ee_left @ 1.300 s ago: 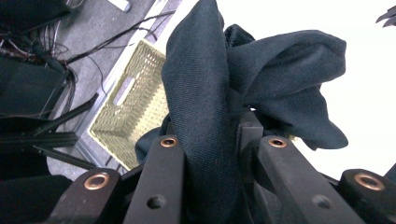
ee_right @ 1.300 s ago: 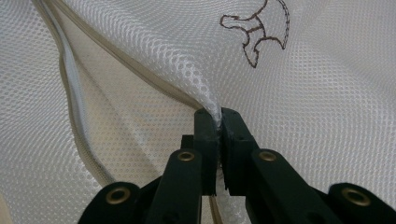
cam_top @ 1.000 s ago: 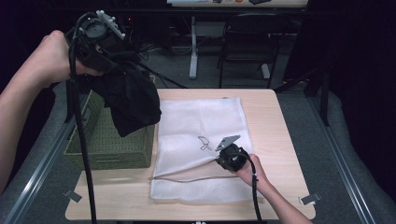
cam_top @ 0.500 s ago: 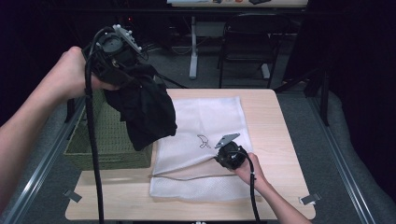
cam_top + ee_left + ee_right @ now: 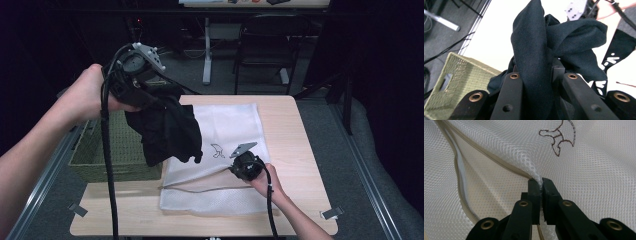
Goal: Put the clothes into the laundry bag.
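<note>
The left claw point(image 5: 150, 102) was clamped on a black garment point(image 5: 170, 131), hanging limp above the counter's point(image 5: 300, 130) left edge beside the green basket point(image 5: 107, 155): soft, light, best gripped by a bunched fold. The right claw point(image 5: 541, 182) pinched the white mesh bag's point(image 5: 235, 120) opening shut-tight.

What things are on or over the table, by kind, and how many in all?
Black garment: 1
White mesh bag: 1
Green basket: 1
Grippers: 2, left and right
Total: 5
</note>
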Tool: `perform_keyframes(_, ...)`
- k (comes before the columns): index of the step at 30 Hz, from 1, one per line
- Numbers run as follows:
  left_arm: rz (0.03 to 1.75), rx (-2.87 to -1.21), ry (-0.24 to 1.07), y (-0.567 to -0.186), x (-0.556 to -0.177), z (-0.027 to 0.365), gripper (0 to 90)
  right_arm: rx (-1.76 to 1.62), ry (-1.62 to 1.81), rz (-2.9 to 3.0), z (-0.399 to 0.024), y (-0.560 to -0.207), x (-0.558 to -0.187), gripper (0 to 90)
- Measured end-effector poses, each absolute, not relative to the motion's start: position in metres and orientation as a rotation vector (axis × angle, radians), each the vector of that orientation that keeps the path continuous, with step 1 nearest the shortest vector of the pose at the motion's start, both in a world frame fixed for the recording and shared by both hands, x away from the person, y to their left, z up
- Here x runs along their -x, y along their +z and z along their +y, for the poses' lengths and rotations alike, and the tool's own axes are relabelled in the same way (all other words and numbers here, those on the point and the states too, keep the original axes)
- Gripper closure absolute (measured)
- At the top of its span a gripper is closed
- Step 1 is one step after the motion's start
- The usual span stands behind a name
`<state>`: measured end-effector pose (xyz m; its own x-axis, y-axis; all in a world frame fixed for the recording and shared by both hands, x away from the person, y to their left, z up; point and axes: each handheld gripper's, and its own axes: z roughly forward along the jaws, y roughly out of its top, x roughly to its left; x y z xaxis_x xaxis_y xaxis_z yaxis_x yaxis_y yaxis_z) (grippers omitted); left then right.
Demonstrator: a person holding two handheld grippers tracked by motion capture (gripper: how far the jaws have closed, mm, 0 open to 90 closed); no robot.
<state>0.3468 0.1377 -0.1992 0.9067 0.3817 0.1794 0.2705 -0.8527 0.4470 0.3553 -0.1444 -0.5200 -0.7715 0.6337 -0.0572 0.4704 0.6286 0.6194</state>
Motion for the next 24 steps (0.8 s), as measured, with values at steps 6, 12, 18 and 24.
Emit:
perform_keyframes(6, 0.421, -2.629, 0.297, -0.212, -0.337, 0.135, 78.5, -0.917, 0.895, 2.566, -0.145, -0.515, -0.356, 86.2)
perform_keyframes(12, 0.397, -2.6, 0.248, -0.214, -0.332, 0.134, 78.5, -0.932, 0.9, 2.556, -0.145, -0.514, -0.356, 86.2)
perform_keyframes(18, 0.36, -2.611, 0.249, -0.213, -0.328, 0.125, 78.5, -0.937, 0.896, 2.556, -0.144, -0.513, -0.356, 86.2)
perform_keyframes(24, 0.342, -2.619, 0.252, -0.201, -0.327, 0.118, 78.5, -0.936, 0.901, 2.557, -0.145, -0.513, -0.356, 86.2)
